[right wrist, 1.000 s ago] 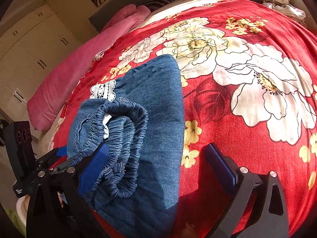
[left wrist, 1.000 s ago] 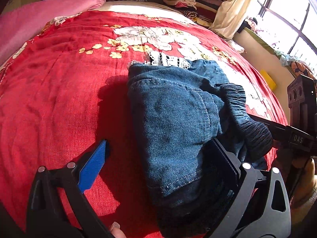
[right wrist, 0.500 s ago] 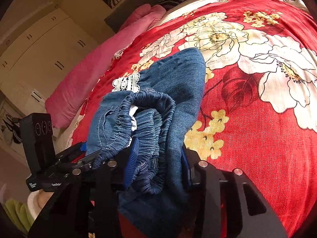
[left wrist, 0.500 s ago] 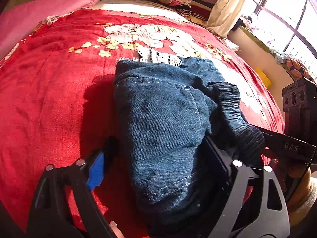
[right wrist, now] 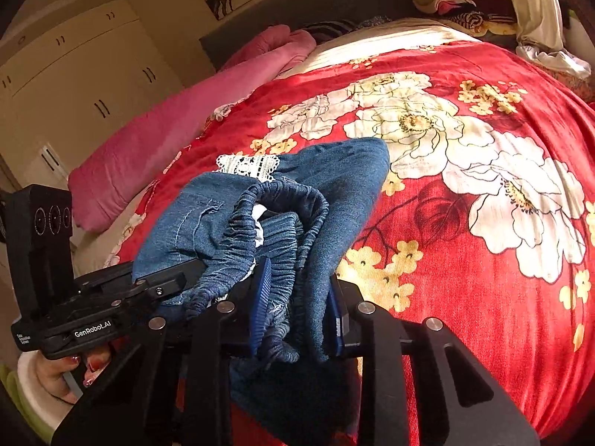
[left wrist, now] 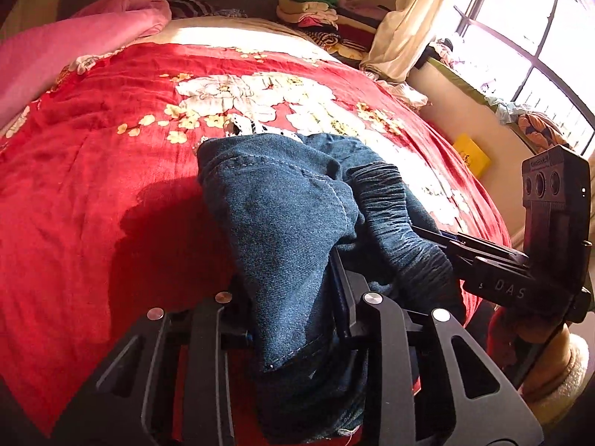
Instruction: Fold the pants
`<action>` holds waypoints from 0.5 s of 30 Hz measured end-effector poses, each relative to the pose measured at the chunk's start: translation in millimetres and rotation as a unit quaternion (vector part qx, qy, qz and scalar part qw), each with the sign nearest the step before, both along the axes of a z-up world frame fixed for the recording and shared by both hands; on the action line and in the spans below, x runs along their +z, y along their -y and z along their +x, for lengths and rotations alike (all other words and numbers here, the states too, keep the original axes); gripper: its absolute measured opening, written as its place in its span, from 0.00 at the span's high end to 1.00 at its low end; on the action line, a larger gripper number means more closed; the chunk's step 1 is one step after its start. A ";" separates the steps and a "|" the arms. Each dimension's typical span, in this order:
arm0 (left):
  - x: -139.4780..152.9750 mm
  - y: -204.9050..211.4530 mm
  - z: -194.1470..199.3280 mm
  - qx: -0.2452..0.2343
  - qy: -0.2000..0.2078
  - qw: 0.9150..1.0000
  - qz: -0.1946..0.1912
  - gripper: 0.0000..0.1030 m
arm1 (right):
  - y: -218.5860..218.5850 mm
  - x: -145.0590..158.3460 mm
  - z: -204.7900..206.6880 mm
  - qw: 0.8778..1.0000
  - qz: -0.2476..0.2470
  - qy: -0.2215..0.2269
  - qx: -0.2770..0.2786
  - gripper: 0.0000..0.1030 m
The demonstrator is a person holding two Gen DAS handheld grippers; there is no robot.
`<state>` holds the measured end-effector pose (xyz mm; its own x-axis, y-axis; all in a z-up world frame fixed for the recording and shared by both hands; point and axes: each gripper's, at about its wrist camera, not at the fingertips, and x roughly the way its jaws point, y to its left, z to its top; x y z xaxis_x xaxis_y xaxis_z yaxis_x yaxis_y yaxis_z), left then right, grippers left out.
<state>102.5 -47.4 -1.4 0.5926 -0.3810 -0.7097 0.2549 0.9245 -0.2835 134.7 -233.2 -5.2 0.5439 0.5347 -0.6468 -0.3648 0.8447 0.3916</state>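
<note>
The pants [left wrist: 282, 223] are lying bunched near the bed's [left wrist: 93, 186] near edge, already folded over. The left gripper [left wrist: 293, 297] and right gripper [right wrist: 297, 297] are each clenching the waistband end; 1 more fold seems left.

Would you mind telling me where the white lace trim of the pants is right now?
The white lace trim sits at the far end of the denim pants, lying on the red floral bedspread; in the right wrist view it is left of centre, toward the pink blanket.
</note>
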 end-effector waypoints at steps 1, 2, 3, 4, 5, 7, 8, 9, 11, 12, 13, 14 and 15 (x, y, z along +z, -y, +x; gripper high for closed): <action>4.1 0.4 0.5 -0.001 0.004 1.000 -0.002 0.78 | 0.1 4.7 -0.4 1.000 -0.002 0.006 -0.001 0.76; 8.3 1.0 0.9 -0.002 0.008 1.000 -0.003 0.78 | 0.7 9.8 -0.3 1.000 -0.003 0.014 -0.002 0.76; 12.2 1.2 2.2 -0.002 0.012 1.000 -0.004 0.78 | 0.9 14.7 0.2 1.000 -0.004 0.021 -0.003 0.76; 17.0 1.5 3.1 -0.002 0.018 1.000 -0.005 0.78 | 1.7 19.6 0.8 1.000 -0.004 0.027 -0.003 0.76; 21.5 2.2 4.8 -0.003 0.023 1.000 -0.004 0.78 | 2.5 24.2 1.5 0.999 -0.004 0.033 -0.005 0.77; 30.6 2.8 10.4 -0.002 0.033 0.999 -0.001 0.78 | 2.8 33.6 4.6 0.999 -0.003 0.042 -0.004 0.77; 35.2 2.7 14.2 -0.002 0.037 0.999 -0.001 0.78 | 2.3 38.8 6.6 0.999 -0.006 0.050 -0.003 0.77; 39.4 2.5 18.5 -0.002 0.042 0.999 -0.001 0.78 | 1.8 43.7 8.8 0.998 -0.008 0.056 -0.003 0.77; 47.3 3.3 27.7 -0.001 0.051 0.999 0.004 0.78 | 1.1 52.0 16.0 0.998 -0.010 0.066 -0.003 0.77; 51.0 4.3 32.9 -0.001 0.054 0.998 0.007 0.78 | 0.8 55.8 20.0 0.998 -0.011 0.070 -0.003 0.77; 54.1 4.8 36.6 0.000 0.057 0.998 0.010 0.78 | 0.2 59.4 23.9 0.997 -0.013 0.074 -0.003 0.77; 57.0 5.8 41.5 -0.001 0.059 0.998 0.011 0.78 | -0.5 62.4 27.9 0.997 -0.016 0.078 -0.004 0.77; 59.3 6.8 45.4 -0.001 0.062 0.998 0.013 0.78 | -0.8 64.9 32.2 0.997 -0.018 0.080 -0.005 0.77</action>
